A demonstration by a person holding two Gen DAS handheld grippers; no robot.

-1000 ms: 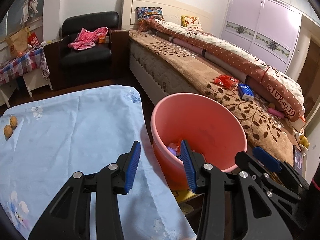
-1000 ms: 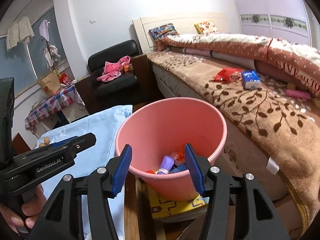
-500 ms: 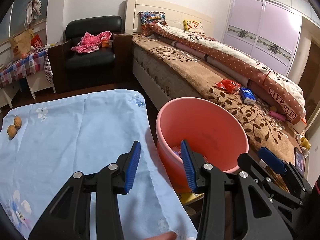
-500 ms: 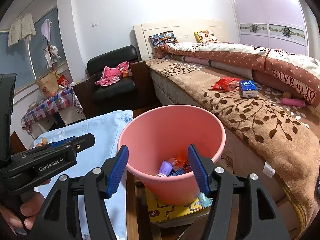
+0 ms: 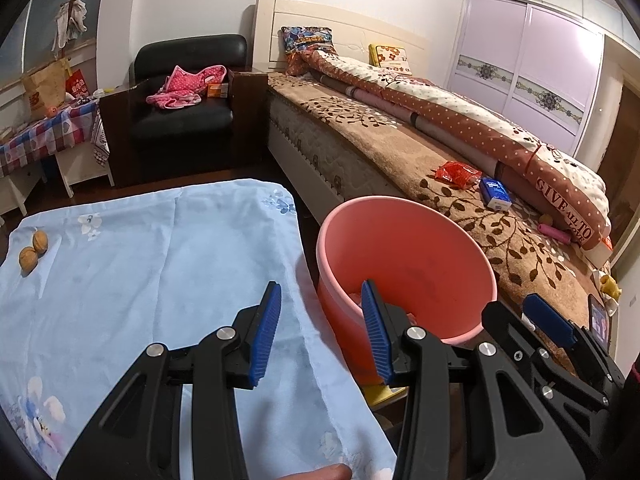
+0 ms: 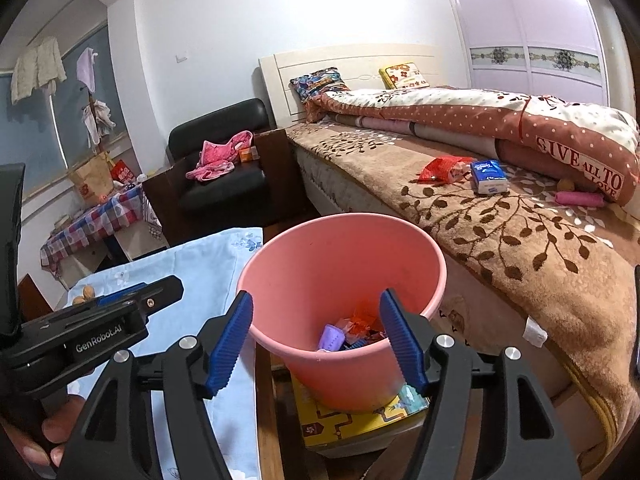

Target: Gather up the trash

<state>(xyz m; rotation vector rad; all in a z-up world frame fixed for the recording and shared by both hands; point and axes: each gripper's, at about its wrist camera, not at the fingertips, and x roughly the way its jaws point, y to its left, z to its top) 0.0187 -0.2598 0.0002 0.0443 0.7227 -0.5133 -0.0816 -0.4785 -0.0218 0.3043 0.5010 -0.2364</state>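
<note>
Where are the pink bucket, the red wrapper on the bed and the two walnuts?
pink bucket (image 6: pixel 400 236): right wrist view, on its far rim.
red wrapper (image 6: pixel 440 169): right wrist view, middle of the crinkled packet.
walnuts (image 5: pixel 29 258): left wrist view, on the nearer nut.

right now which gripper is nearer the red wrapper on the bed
Right. The right gripper hangs over the pink bin, beside the bed holding the red wrapper; the left gripper is over the blue cloth, farther off.
</note>
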